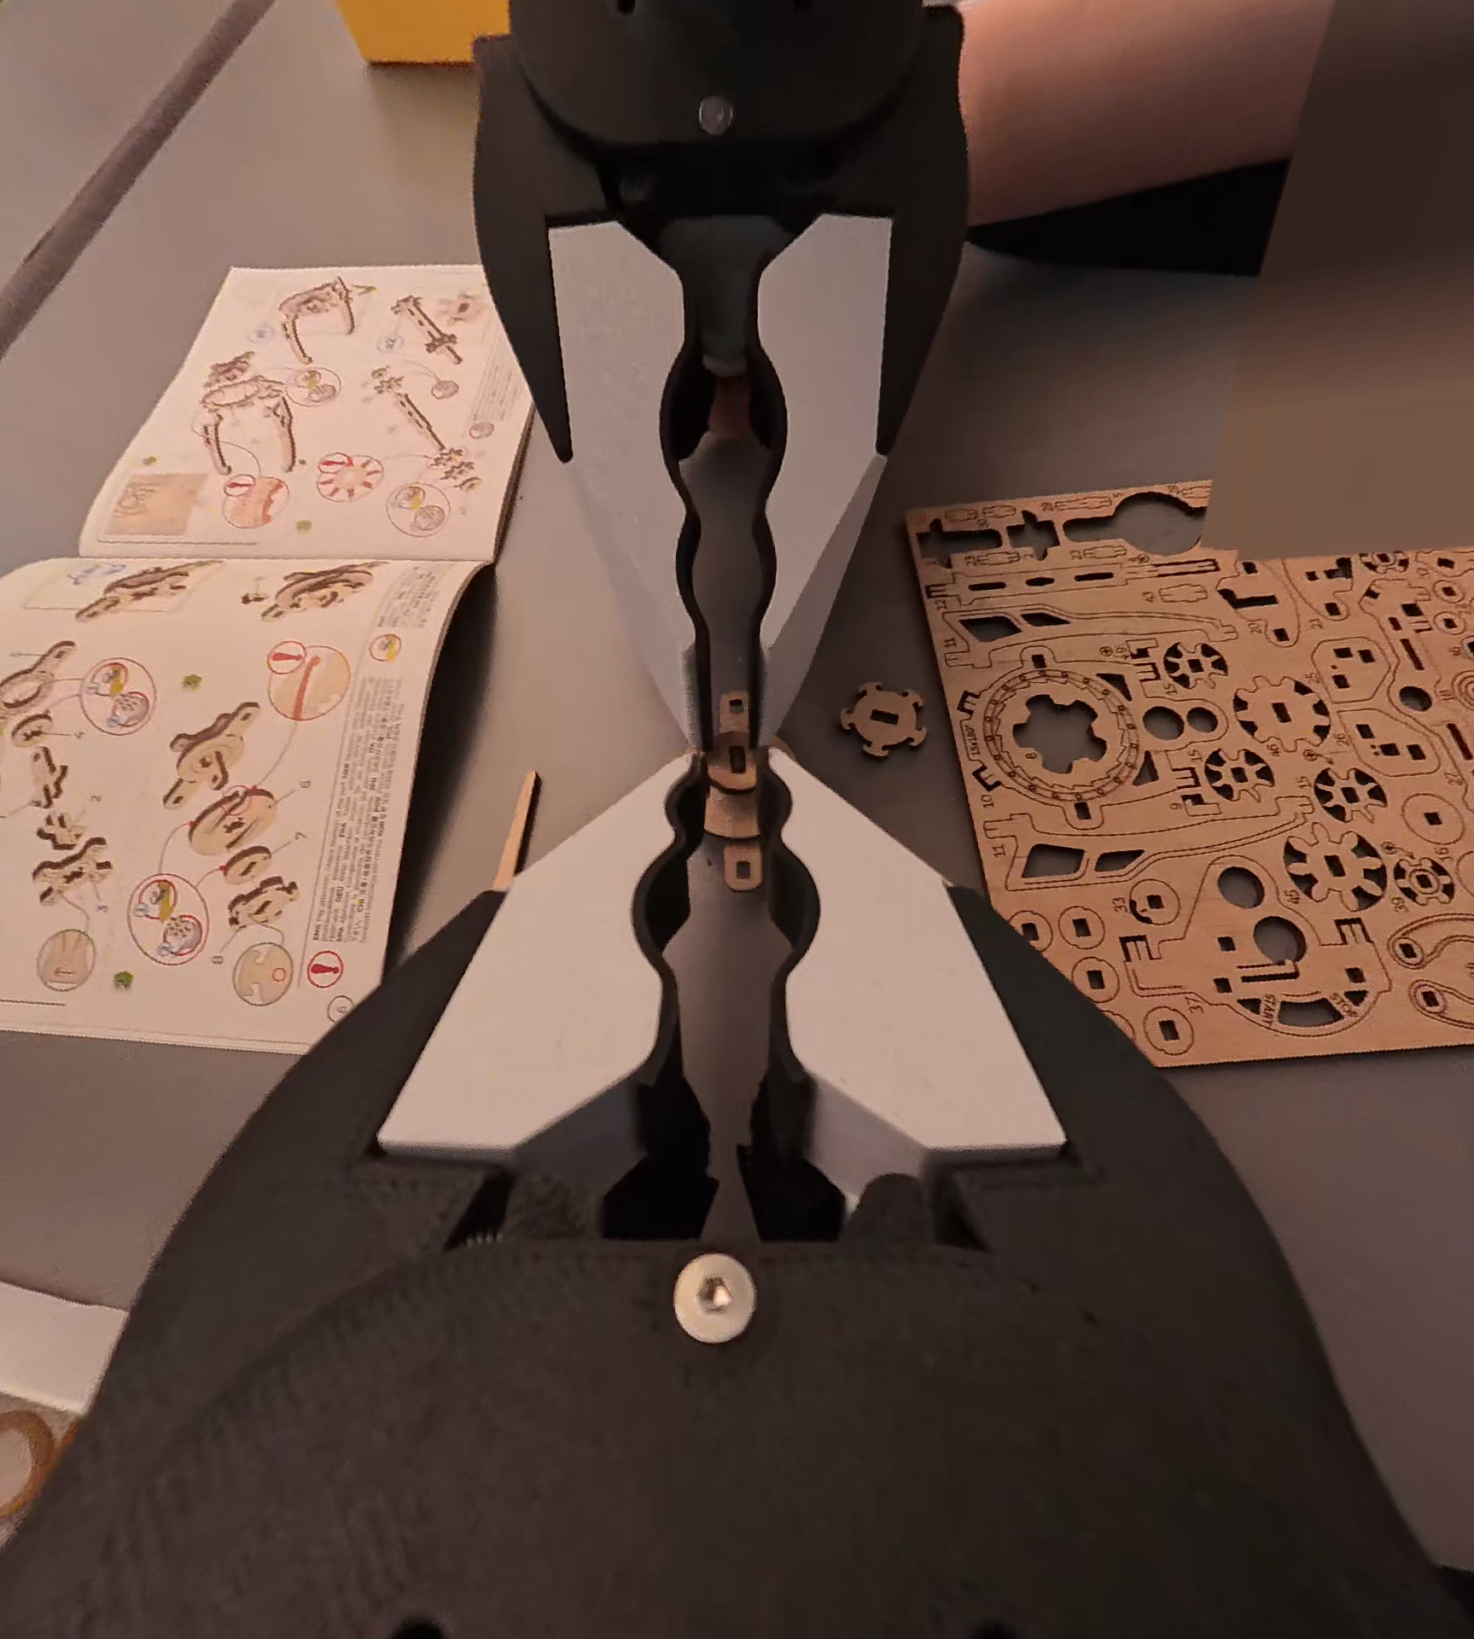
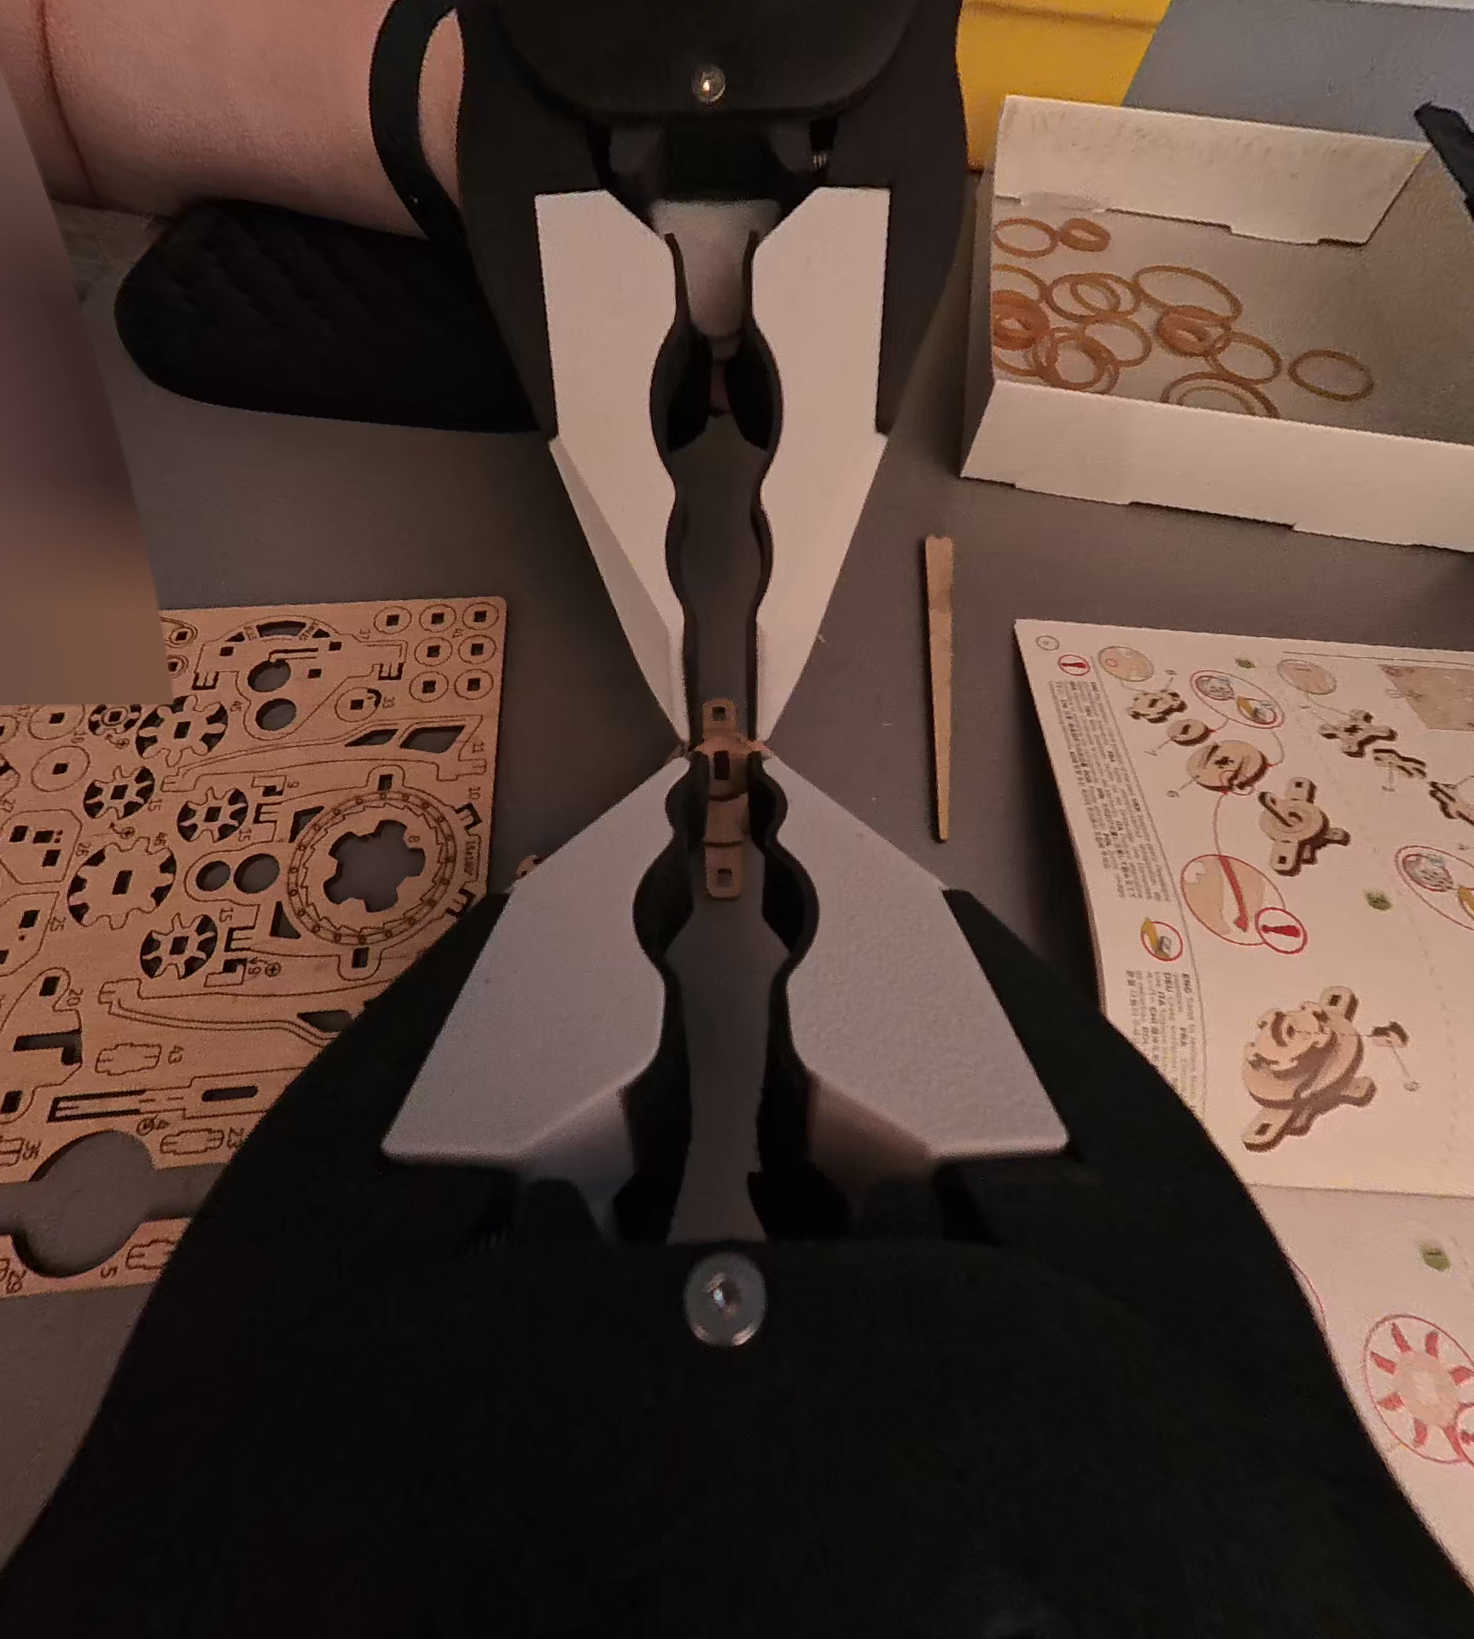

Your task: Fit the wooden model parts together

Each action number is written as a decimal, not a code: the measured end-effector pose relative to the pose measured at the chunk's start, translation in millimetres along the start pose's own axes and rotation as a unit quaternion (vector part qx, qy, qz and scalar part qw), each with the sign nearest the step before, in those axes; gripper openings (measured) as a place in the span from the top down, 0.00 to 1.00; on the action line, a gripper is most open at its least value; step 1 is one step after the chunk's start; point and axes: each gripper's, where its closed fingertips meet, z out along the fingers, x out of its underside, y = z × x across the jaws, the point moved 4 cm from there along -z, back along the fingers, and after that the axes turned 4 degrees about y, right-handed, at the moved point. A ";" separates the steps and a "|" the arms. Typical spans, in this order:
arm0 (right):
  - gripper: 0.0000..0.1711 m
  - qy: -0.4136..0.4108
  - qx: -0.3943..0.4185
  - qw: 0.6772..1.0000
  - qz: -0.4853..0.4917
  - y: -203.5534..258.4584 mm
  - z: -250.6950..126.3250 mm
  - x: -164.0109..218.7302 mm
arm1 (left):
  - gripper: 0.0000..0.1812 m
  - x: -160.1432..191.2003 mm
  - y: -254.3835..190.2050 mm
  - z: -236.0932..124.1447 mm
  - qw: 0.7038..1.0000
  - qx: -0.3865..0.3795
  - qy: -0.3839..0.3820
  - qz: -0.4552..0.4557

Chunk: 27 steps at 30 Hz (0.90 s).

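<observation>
hobby desk: instruction booklet, wooden parts sheet

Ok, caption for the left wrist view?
Two grippers meet tip to tip, pinching a small wooden assembly above the table.

A grey desk carries an open instruction booklet, a cut plywood sheet, a loose wooden gear, a wooden stick and a white box of rubber bands.

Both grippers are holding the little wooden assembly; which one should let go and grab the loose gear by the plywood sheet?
Probably the right gripper: the gear lies beside its fingers, while the left gripper can hold the assembly alone.
</observation>
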 end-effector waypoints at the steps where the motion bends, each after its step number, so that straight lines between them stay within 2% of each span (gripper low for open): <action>1: 0.95 -0.002 -0.001 1.000 0.001 0.0 -0.1 -0.2 | 0.95 -0.1 0.3 -0.1 1.000 -0.003 0.000 0.002; 11: 0.95 -0.004 0.002 1.000 -0.017 1.3 0.4 1.5 | 0.95 1.0 -1.3 1.7 1.000 0.009 0.000 -0.007; 17: 0.94 0.004 -0.007 1.000 -0.006 2.5 1.5 0.6 | 0.99 2.0 -0.3 1.6 1.000 -0.004 0.011 -0.009; 23: 0.94 0.019 0.010 0.999 -0.031 2.8 0.6 1.0 | 0.94 1.6 -3.6 2.5 1.000 -0.012 0.005 0.011; 27: 0.94 0.023 0.009 0.999 -0.028 2.8 0.7 0.7 | 0.94 1.8 -3.4 2.7 1.000 -0.017 0.007 0.012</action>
